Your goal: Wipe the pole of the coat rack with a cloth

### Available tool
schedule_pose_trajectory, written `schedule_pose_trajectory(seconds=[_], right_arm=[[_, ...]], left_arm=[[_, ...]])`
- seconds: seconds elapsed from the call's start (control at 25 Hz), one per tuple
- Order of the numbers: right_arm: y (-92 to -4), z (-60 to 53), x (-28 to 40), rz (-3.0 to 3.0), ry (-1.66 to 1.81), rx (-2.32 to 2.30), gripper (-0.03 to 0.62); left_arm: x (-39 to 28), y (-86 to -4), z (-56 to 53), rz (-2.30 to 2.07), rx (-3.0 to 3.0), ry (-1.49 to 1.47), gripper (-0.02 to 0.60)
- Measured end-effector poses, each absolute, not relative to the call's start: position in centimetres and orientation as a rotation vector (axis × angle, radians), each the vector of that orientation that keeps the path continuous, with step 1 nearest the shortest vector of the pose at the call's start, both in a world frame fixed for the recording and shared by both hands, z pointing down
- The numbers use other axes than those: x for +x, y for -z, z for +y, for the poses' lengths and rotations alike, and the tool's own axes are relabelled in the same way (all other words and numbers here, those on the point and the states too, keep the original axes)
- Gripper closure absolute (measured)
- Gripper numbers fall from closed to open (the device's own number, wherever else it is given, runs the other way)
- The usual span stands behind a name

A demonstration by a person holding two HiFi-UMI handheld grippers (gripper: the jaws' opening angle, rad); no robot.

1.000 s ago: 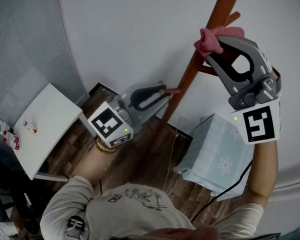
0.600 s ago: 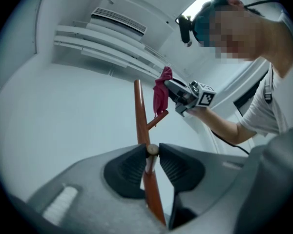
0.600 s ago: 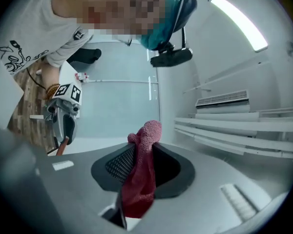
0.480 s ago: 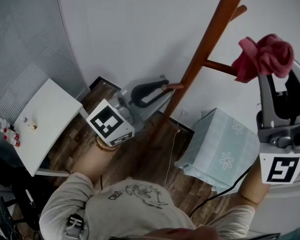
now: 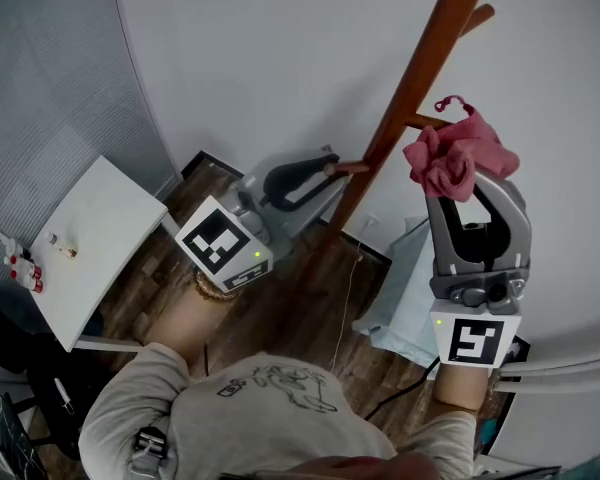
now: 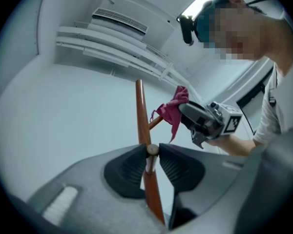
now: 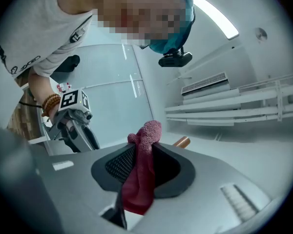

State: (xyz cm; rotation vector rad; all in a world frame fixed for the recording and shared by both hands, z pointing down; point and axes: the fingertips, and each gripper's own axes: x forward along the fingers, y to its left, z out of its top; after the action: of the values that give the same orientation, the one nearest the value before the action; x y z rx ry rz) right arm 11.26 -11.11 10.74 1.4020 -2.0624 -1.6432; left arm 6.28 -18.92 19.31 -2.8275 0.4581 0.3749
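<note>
We've got the pink cloth (image 5: 458, 158) bunched in the right gripper (image 5: 467, 180), jaws clamped on it, held up just right of the brown pole (image 5: 412, 83) of the coat rack (image 5: 373, 158), by a side peg (image 5: 426, 121) and off the pole itself. The left gripper (image 5: 327, 169) is clamped on the end of a lower peg (image 5: 350, 168). Further out we note a pale blue covered box (image 5: 395, 298) on the wood floor (image 5: 280, 308), contents hidden, and a white desk (image 5: 95, 238) with small bottles (image 5: 20, 270) at its left edge.

white wall (image 5: 260, 58), wood floor (image 5: 285, 323) — white table (image 5: 90, 253)
</note>
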Motion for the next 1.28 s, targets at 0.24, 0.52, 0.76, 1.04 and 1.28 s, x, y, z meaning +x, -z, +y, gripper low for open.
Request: schedule_pose_trajectory(seconds=[0.24,0.52,0.76,1.04,1.28], right_arm=[[-10.9,-11.5,11.5,-1.924,1.672,1.481,0.490],[-11.2,-12.2,12.3,-1.904,1.622,1.555,0.490],[-10.9,-12.5,12.5,-1.881,1.597,1.585,0.490],[-11.4,-13.2,13.1,-1.884,1.562,1.587,0.490],[-11.6,-13.3,13.4,-1.896,1.554,1.588,0.490]], left_arm=[[6.1,-19.0,-16.7,0.448,-2.824,-0.406,0.485],[6.7,-19.5,-12.9,0.339,-2.791,-0.389,0.482],[7.7,-20.1,-9.9,0.314,-2.698,-0.302,0.468],[5.2,-21.9,-9.6,0.414,-2.539,-0.152,0.407],[0.3,-26.6,-19.6,0.643,-2.819,-0.176,0.329]])
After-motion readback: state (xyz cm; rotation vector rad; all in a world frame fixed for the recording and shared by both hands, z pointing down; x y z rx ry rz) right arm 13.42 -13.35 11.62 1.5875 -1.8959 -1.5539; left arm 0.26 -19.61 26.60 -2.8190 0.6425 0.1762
